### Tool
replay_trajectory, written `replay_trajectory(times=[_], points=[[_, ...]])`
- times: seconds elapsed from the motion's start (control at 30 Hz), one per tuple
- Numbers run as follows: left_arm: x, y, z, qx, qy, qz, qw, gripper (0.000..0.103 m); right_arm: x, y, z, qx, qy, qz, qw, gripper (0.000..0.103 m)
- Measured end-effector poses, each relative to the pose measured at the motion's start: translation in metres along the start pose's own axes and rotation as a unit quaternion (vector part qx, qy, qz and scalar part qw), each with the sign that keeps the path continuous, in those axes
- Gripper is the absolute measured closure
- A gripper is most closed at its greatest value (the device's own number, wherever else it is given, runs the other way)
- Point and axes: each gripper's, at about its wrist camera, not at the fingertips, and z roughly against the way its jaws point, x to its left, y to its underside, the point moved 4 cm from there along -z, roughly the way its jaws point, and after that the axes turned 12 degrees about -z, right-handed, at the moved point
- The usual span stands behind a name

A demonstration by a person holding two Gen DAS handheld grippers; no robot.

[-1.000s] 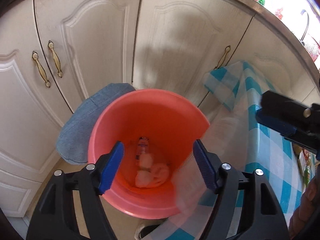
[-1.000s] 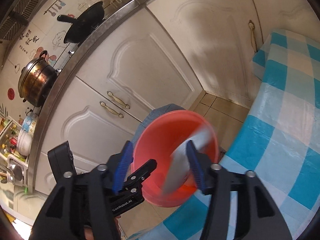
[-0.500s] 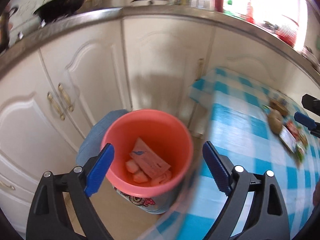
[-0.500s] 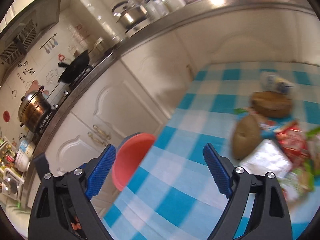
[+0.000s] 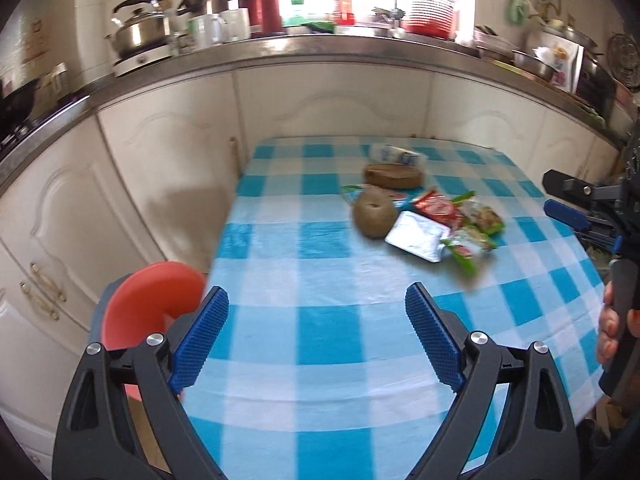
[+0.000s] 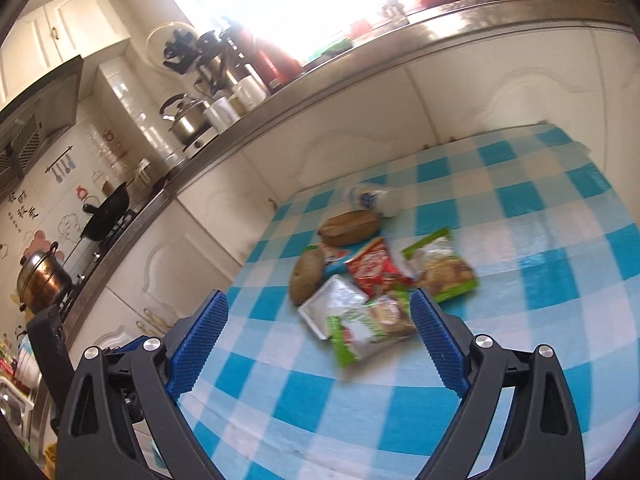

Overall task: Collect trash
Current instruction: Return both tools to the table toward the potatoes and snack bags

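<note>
A pile of trash lies on the blue checked table (image 5: 320,332): a silver wrapper (image 5: 416,236), a red wrapper (image 5: 436,208), green snack packets (image 5: 480,216), two brown husk-like pieces (image 5: 374,212) and a white bottle (image 5: 394,156). My left gripper (image 5: 316,308) is open and empty over the table's near left part, well short of the pile. The orange-red bucket (image 5: 148,304) stands on the floor at its left. My right gripper (image 6: 318,308) hovers just before the pile with its jaws opening. The silver wrapper (image 6: 332,308) and a green-white packet (image 6: 372,328) show between its fingers, untouched.
White cabinets (image 5: 332,108) and a steel worktop (image 5: 320,46) with a kettle, mugs and a red flask run behind the table. A person's hand (image 5: 616,320) holds the other gripper at the right edge. A stove with a pan (image 6: 108,208) stands far left.
Both grippers swung away from the bucket and up toward the table. Their jaws widened. A wrapper that had been between the jaws came to lie in the bucket.
</note>
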Motion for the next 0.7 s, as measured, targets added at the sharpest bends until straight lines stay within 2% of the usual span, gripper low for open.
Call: replay_trajectory(times=[0.23, 0.37, 0.47, 0.7], points=[[-0.03, -0.032, -0.02, -0.005, 0.039, -0.009, 0.9992, 0.012, -0.039, -0.018, 0.009, 0.0, 0.021, -0.009, 1.0, 0.011], [-0.038, -0.045, -0.042, 0.007, 0.051, -0.016, 0.9985, 0.012, -0.052, -0.031, 0.0, 0.02, 0.013, -0.014, 1.0, 0.011], [-0.041, -0.052, -0.063, 0.017, 0.061, -0.019, 0.9978, 0.012, -0.055, -0.043, -0.01, 0.029, 0.018, -0.011, 0.999, 0.011], [-0.038, -0.06, -0.108, 0.036, 0.082, 0.014, 0.9959, 0.013, -0.055, -0.085, -0.056, 0.056, 0.002, -0.029, 0.998, 0.011]])
